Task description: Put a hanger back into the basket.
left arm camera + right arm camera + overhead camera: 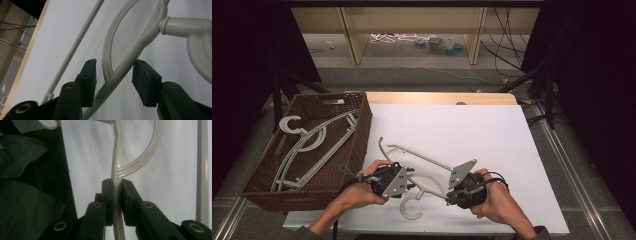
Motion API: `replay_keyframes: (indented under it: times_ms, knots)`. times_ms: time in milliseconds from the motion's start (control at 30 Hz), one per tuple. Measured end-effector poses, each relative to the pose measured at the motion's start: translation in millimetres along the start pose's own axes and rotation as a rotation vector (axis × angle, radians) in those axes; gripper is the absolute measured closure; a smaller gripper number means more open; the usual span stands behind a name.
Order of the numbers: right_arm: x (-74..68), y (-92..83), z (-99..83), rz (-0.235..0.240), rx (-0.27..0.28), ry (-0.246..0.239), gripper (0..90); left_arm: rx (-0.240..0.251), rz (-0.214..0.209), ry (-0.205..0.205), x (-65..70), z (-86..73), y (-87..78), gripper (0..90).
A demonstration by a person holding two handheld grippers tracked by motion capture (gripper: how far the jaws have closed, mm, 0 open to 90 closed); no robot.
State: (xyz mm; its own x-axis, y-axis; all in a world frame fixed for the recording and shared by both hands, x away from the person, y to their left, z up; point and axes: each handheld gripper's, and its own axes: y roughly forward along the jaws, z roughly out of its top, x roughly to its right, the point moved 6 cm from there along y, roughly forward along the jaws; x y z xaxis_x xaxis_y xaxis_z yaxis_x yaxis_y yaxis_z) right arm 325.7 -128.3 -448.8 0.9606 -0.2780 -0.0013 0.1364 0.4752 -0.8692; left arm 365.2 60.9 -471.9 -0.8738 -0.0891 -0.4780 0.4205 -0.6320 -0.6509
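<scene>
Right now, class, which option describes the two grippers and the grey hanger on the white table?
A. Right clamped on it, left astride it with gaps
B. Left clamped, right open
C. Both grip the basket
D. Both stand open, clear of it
A: in the right gripper view the right gripper pinches the hanger; the left gripper has gaps beside the bar.

Your left gripper (408, 176) and right gripper (448, 196) are black, each topped with a grey three-cornered plate with small holes. Brass-ringed screws dot the jaw arms. You've got dark sleeves, black cables trailing.
</scene>
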Motion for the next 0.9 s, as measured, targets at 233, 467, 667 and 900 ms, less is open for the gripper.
replay_keyframes:
  times_ms: [233, 467, 667, 900]
  knots:
    - [-1.1, 1.0, -0.7, 0.028, -0.002, -0.001, 82.3, -0.003, -0.017, 0.061, 3.6, 0.5, -0.9, 65.0]
    - [4.6, -0.3, -3.4, 0.035, 0.023, -0.004, 82.2, -0.005, -0.025, 0.121, 8.3, 2.7, -0.6, 72.1]
    - [10.3, -8.6, -3.8, 0.032, 0.071, 0.006, 81.2, 0.007, -0.017, 0.122, 5.0, 8.2, -5.8, 75.2]
    - [21.0, -23.0, -0.7, -0.034, 0.145, 0.042, 72.4, 0.020, -0.030, 0.051, 2.4, 18.7, -13.0, 78.6]
